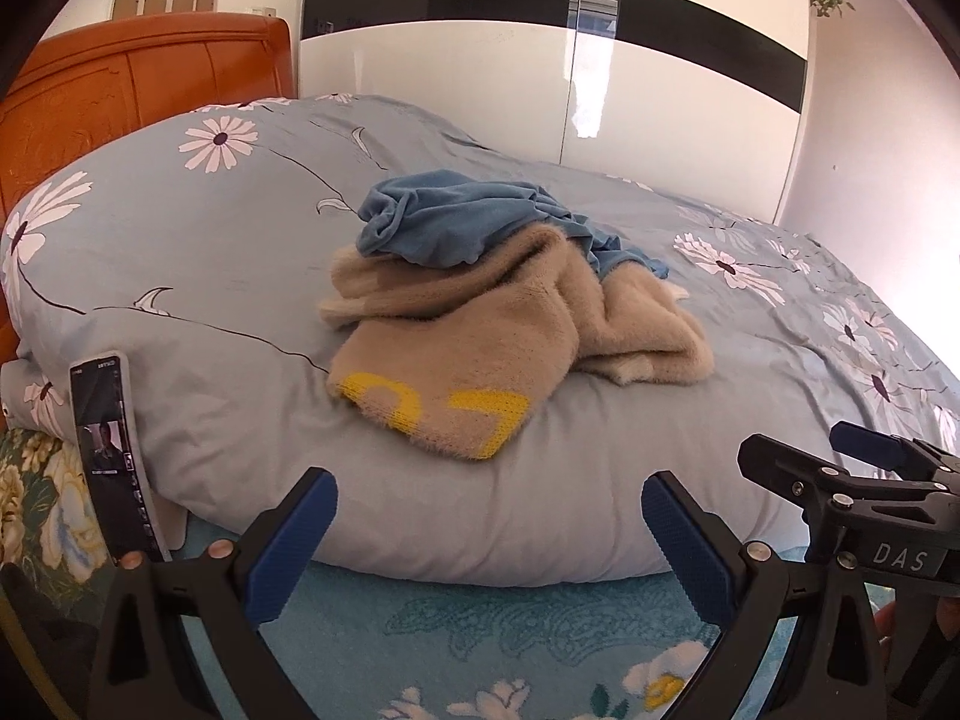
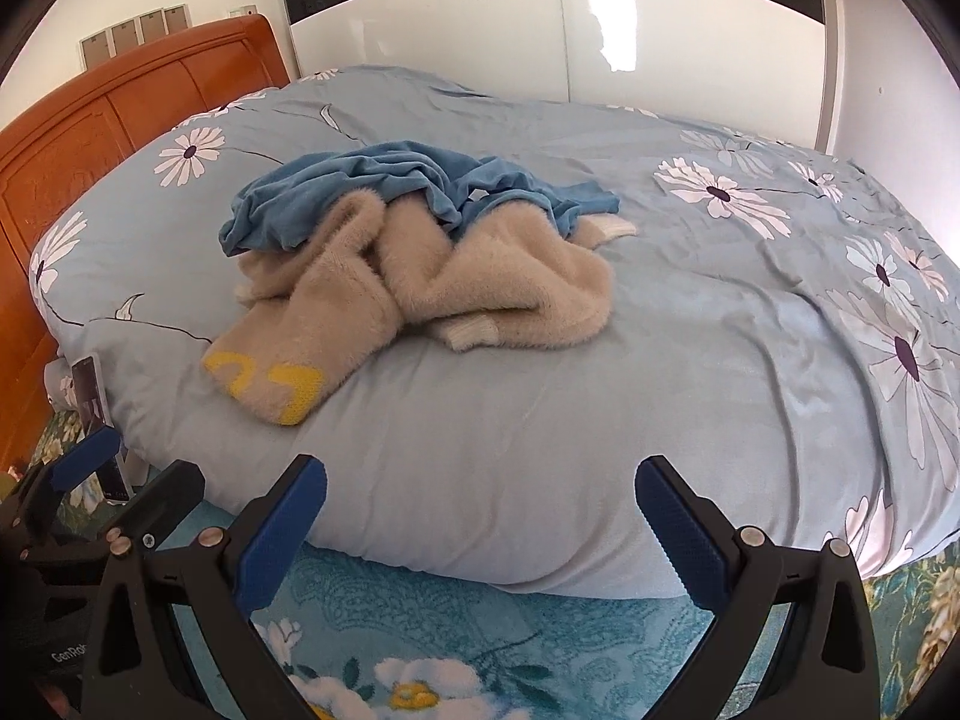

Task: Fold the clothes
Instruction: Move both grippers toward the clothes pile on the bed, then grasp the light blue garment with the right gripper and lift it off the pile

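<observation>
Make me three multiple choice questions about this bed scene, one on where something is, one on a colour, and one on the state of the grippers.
1. Where does the crumpled blue garment lie?
A. On the floor rug
B. On top of the fuzzy beige sweater
C. Hanging from the headboard

2. What colour is the marking on the beige sweater's near end?
A. Yellow
B. Red
C. Green

3. How are the left gripper and right gripper?
A. Both shut on cloth
B. One open, one shut
C. Both open, holding nothing

Answers:
1. B, since the blue cloth drapes over the far side of the beige pile on the light blue floral duvet.
2. A, since a yellow pattern shows at its near edge.
3. C, since each pair of blue-padded fingers stands wide apart short of the clothes.
</observation>
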Demonstrator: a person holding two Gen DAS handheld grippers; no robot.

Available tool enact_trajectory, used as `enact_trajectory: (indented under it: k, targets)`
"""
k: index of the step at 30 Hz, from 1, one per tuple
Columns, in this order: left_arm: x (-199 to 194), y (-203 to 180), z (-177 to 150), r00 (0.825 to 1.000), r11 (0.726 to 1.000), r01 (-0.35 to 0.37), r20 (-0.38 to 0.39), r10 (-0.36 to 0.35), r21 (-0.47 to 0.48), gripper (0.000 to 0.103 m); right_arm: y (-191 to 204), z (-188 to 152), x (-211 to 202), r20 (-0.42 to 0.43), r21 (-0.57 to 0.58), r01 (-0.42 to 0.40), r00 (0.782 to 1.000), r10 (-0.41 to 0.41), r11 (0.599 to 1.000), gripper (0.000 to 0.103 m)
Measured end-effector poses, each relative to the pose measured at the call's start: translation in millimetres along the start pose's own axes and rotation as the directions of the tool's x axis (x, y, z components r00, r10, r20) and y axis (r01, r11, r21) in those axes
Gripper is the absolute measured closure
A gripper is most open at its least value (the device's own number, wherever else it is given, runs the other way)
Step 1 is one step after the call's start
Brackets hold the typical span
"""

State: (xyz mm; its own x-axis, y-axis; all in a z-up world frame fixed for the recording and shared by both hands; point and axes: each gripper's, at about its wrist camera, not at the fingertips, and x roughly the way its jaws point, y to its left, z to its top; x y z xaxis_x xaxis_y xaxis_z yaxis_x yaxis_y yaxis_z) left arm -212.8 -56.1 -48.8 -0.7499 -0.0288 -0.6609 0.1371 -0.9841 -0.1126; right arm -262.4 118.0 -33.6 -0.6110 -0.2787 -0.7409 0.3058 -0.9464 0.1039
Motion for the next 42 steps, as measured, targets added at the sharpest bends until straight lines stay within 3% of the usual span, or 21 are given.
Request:
enact_trajectory:
  k: [9,21,25,30,32,36,41,42]
  targets:
    - [6,17,9,1.000,0.998,0.003,-0.015,-0.004,-0.067,0.000,10,16,8,0.016,-0.011,-0.012,1.000,0.012,1.000,0.000]
    - [9,35,3,0.997,0.994,-0.075,0.004,0.076,-0.081,0.000,20,36,28,-0.002,-0.058,-0.092,0.996,0.092,0.994,0.000]
    - [8,46,-12,0.995,0.991,-0.098,-0.004,0.098,-0.096,0.000,30,72,40,0.008,-0.170,-0.153,0.988,0.157,0.974,0.000]
    - [9,60,-28,0.991,0.986,-0.130,-0.029,0.127,-0.107,0.000,76,123,72,-0.025,-0.402,-0.182,0.982,0.188,0.897,0.000]
    - [9,65,-33,0.989,0.983,-0.149,-0.034,0.146,-0.105,0.000,93,139,89,-0.058,-0.461,-0.188,0.982,0.182,0.867,0.003]
    - [8,76,-41,0.986,0.980,-0.164,-0.044,0.160,-0.115,0.000,121,158,121,-0.100,-0.509,-0.160,0.987,0.127,0.846,0.030]
    - [6,89,-51,0.988,0.974,-0.152,-0.062,0.143,-0.166,0.000,146,165,146,-0.108,-0.530,-0.121,0.991,0.075,0.839,0.033]
    - [7,90,-52,0.988,0.974,-0.149,-0.069,0.139,-0.171,0.000,149,165,149,-0.113,-0.525,-0.118,0.991,0.069,0.843,0.038]
